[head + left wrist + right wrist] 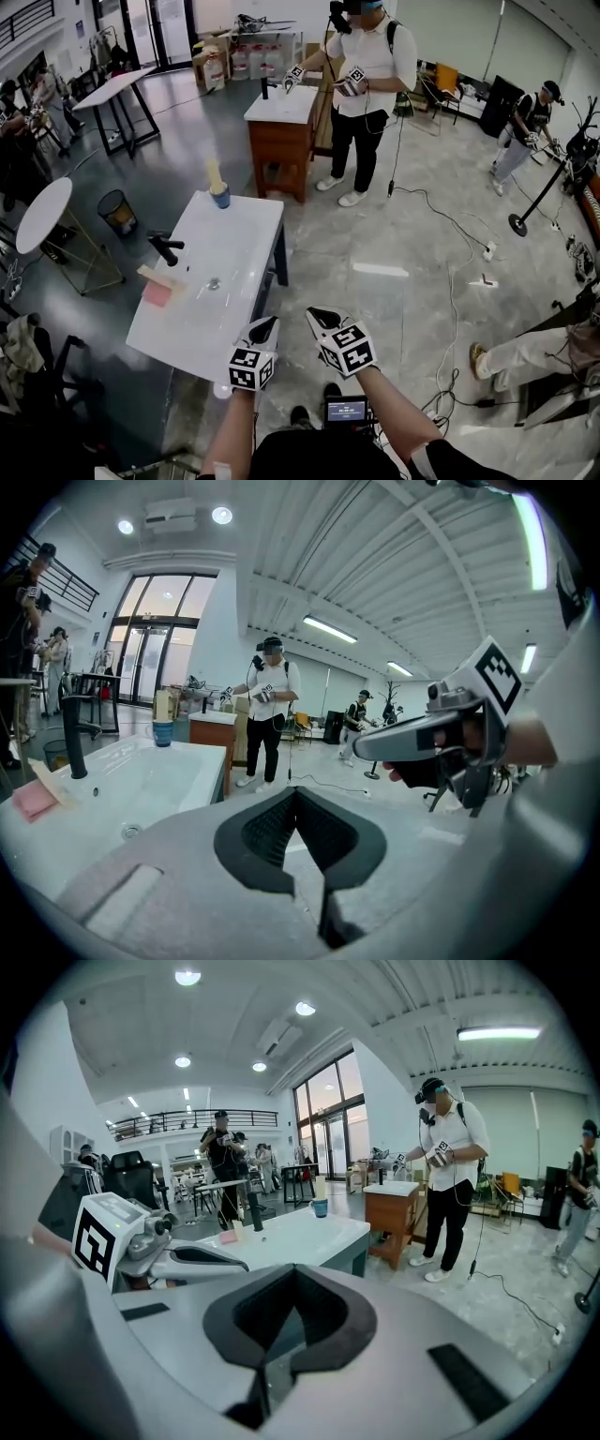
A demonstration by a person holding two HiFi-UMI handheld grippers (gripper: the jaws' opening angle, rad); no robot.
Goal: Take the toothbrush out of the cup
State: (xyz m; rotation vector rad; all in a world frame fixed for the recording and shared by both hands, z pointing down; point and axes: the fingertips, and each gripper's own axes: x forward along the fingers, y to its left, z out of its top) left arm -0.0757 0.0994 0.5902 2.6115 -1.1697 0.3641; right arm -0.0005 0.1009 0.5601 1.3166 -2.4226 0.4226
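Observation:
A blue cup (220,196) stands at the far end of the white sink table (234,281), with the pale toothbrush (215,174) upright in it. Both grippers hover off the table's near right corner, far from the cup. My left gripper (266,329) is shut and holds nothing; my right gripper (319,322) beside it is shut and holds nothing too. The left gripper view shows its joined jaws (295,791), the cup (163,733) far left and the right gripper (441,733) alongside. In the right gripper view the cup (320,1207) sits beyond the shut jaws (293,1269).
A black faucet (166,246) and a pink block (157,292) sit on the sink table's left side. Beyond it another person (367,84) works at a wooden stand (281,131). Cables (450,244) run over the floor on the right. A bin (117,211) stands left.

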